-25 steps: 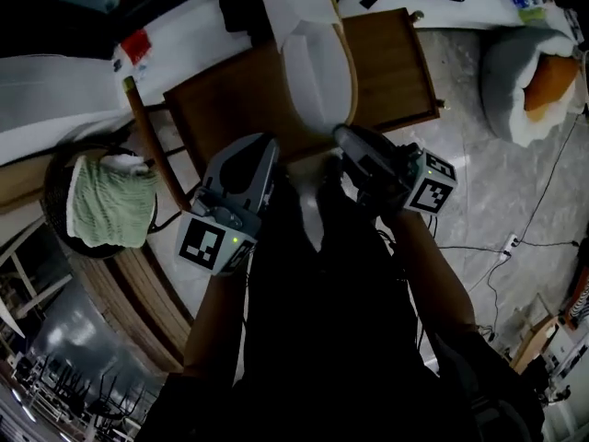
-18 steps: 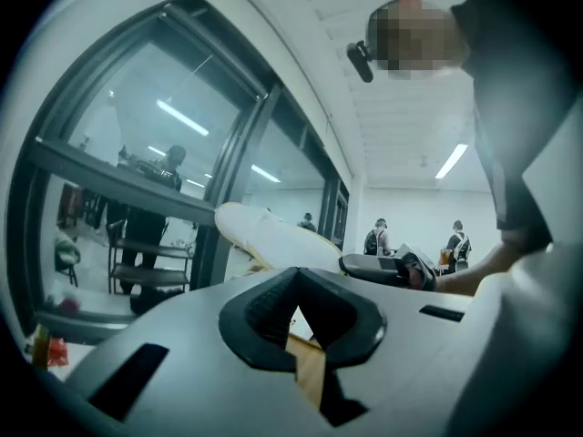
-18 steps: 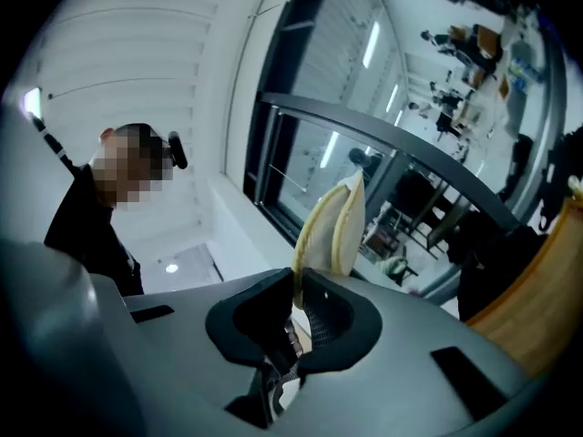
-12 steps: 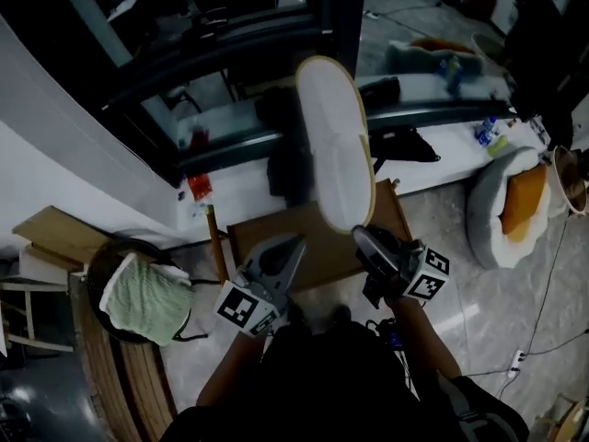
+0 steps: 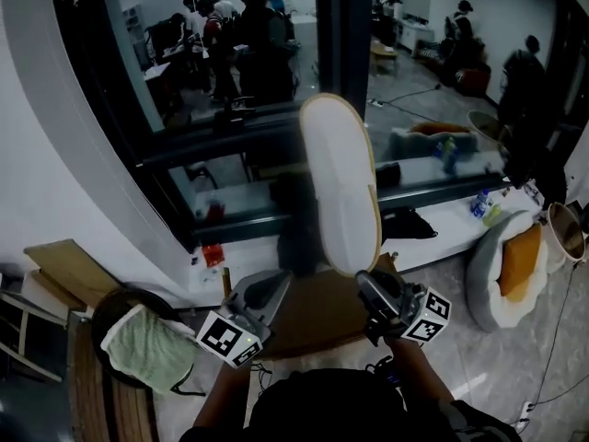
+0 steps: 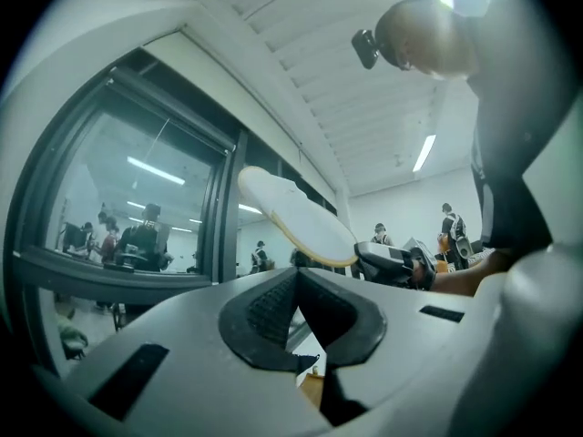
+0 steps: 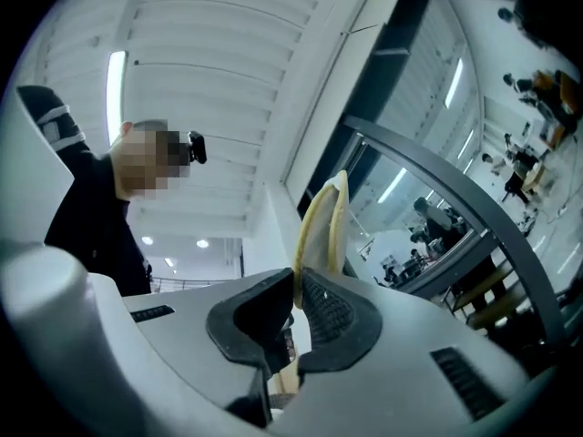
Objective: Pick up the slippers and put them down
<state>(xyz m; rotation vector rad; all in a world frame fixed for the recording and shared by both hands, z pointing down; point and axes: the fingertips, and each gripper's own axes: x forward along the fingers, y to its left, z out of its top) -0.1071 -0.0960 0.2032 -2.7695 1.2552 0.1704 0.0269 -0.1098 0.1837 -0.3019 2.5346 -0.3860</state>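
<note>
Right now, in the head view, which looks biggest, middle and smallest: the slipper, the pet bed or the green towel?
1. slipper: biggest, though it is raised close to the camera, which makes it look larger.
2. pet bed.
3. towel: only slightly smaller than the bed, so these two are nearly alike.

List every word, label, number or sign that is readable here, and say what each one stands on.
No readable text anywhere.
The marker cube on the left gripper and the one on the right gripper: black-and-white square patterns only, no letters or digits.
The slipper: plain white, no print shows.
The red item: too blurred to read.
The bottles: labels too small to read.
</note>
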